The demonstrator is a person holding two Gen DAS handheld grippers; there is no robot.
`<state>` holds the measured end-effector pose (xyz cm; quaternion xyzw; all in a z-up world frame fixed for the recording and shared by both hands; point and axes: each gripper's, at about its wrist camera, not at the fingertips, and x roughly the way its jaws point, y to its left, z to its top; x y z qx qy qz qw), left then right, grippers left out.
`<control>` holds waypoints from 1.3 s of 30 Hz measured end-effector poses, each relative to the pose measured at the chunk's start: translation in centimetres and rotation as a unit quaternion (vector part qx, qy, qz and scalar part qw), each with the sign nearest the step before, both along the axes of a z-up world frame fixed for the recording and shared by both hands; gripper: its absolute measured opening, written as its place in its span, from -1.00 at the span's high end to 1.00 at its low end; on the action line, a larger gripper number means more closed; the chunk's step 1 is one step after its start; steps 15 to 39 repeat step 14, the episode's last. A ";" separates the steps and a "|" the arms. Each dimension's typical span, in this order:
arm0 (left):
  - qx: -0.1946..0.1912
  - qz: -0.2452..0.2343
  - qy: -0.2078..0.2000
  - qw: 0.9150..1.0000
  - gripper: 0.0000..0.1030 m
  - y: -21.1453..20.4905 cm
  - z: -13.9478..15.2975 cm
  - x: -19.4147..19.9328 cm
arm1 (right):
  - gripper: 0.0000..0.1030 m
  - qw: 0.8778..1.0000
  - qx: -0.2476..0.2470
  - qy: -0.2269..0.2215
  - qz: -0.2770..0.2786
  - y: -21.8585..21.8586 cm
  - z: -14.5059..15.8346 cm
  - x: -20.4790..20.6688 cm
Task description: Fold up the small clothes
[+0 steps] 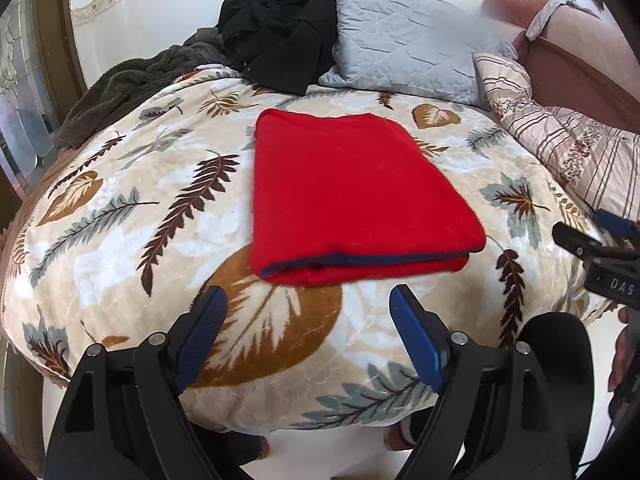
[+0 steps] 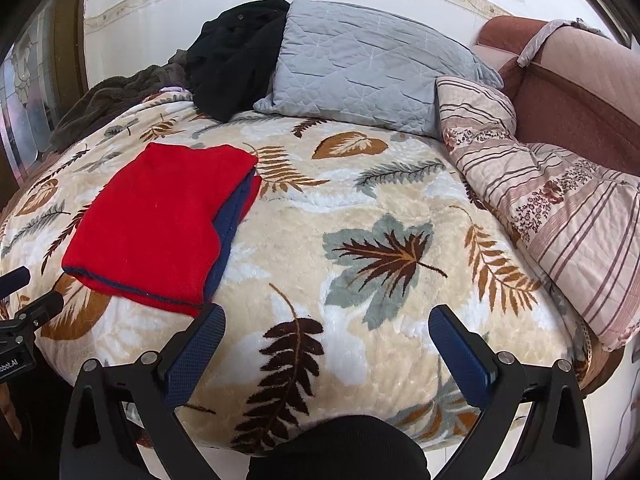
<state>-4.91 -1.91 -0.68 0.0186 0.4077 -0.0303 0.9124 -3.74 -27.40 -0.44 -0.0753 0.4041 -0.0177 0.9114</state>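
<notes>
A red garment with navy trim [image 1: 352, 196] lies folded into a flat rectangle on the leaf-patterned blanket [image 1: 120, 248]. It also shows in the right wrist view [image 2: 160, 220], at the left. My left gripper [image 1: 308, 300] is open and empty, just short of the garment's near edge. My right gripper [image 2: 326, 320] is open and empty over bare blanket [image 2: 360, 208], to the right of the garment. The right gripper also shows at the right edge of the left wrist view [image 1: 588, 232].
A black garment [image 1: 280, 28], a grey quilted pillow [image 1: 404, 36] and a dark fleece [image 1: 132, 84] lie at the bed's far side. A striped floral quilt [image 2: 552, 208] lies along the right. A brown headboard [image 2: 580, 92] stands behind it.
</notes>
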 end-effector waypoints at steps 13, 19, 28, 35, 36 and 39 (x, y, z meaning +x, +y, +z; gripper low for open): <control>-0.025 -0.021 -0.005 0.999 -0.63 -2.3 1.2 0.3 | -0.99 1.000 0.006 0.003 -0.020 -1.4 0.1 -0.2; -0.024 -0.022 -0.003 0.999 -0.63 -2.4 1.2 0.3 | -0.99 1.000 0.007 0.003 -0.022 -1.5 0.1 -0.2; -0.024 -0.022 -0.003 0.999 -0.63 -2.4 1.2 0.3 | -0.99 1.000 0.007 0.003 -0.022 -1.5 0.1 -0.2; -0.024 -0.022 -0.003 0.999 -0.63 -2.4 1.2 0.3 | -0.99 1.000 0.007 0.003 -0.022 -1.5 0.1 -0.2; -0.024 -0.022 -0.003 0.999 -0.63 -2.4 1.2 0.3 | -0.99 1.000 0.007 0.003 -0.022 -1.5 0.1 -0.2; -0.024 -0.022 -0.003 0.999 -0.63 -2.4 1.2 0.3 | -0.99 1.000 0.007 0.003 -0.022 -1.5 0.1 -0.2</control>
